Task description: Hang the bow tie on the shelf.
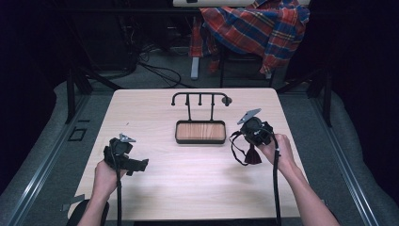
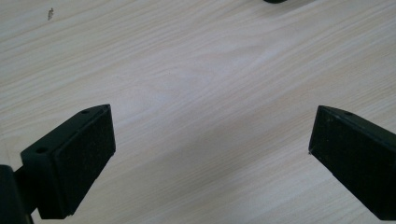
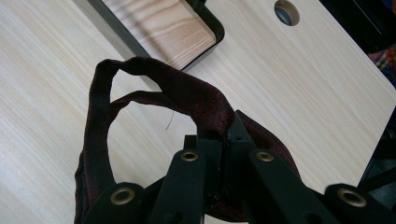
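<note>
From the high view, my right tool (image 1: 254, 141) sits at the right of the tabletop (image 1: 188, 188), raised off it, with a dark red fabric loop (image 1: 247, 153) hanging from it. My left tool (image 1: 134, 165) is near the left edge, low over the wood. A wooden tray (image 1: 200, 132) with a black hook rack (image 1: 200, 99) stands at the middle, farther off.

In the left gripper view, my left tool (image 2: 210, 140) stands wide apart over bare wood.

In the right gripper view, my right tool (image 3: 223, 140) is clamped on the fabric loop (image 3: 163, 86), which arches above the tabletop near the tray's (image 3: 159, 28) corner.
</note>
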`<state>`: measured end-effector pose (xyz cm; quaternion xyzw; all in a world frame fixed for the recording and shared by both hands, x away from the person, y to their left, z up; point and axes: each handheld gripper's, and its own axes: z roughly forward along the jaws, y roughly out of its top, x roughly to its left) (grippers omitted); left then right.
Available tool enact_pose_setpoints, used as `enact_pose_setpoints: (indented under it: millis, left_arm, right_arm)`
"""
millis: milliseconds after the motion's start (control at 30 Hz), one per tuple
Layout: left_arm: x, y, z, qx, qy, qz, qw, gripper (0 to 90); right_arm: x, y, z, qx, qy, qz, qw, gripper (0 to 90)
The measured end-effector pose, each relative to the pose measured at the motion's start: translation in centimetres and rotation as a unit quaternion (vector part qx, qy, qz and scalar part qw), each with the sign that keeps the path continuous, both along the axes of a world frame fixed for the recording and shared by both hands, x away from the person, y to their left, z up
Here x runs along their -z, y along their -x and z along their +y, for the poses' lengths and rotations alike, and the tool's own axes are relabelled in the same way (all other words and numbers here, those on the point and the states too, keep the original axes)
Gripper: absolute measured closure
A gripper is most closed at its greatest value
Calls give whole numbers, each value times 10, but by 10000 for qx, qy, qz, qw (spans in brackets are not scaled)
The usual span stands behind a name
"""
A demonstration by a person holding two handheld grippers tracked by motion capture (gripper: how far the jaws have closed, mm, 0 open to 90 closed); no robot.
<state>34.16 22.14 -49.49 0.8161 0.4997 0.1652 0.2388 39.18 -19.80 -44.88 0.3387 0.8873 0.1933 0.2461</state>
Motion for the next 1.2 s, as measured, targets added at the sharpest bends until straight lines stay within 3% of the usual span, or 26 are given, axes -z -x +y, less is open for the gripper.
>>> enact_pose_setpoints:
  millis: [567, 1000, 1200]
  left_arm:
    - [0, 0, -2, 23, 20, -4, 10000, 7]
    - [0, 0, -1, 26, 33, 3, 10000, 6]
    - [0, 0, 0, 1, 30, 1, 10000, 6]
  right_arm:
    - [-20, -19, 16, 25, -28, -191, 9998, 885]
    - [-53, -39, 38, 144, -12, -472, 9988, 885]
    - [-57, -45, 42, 191, -58, -535, 9984, 885]
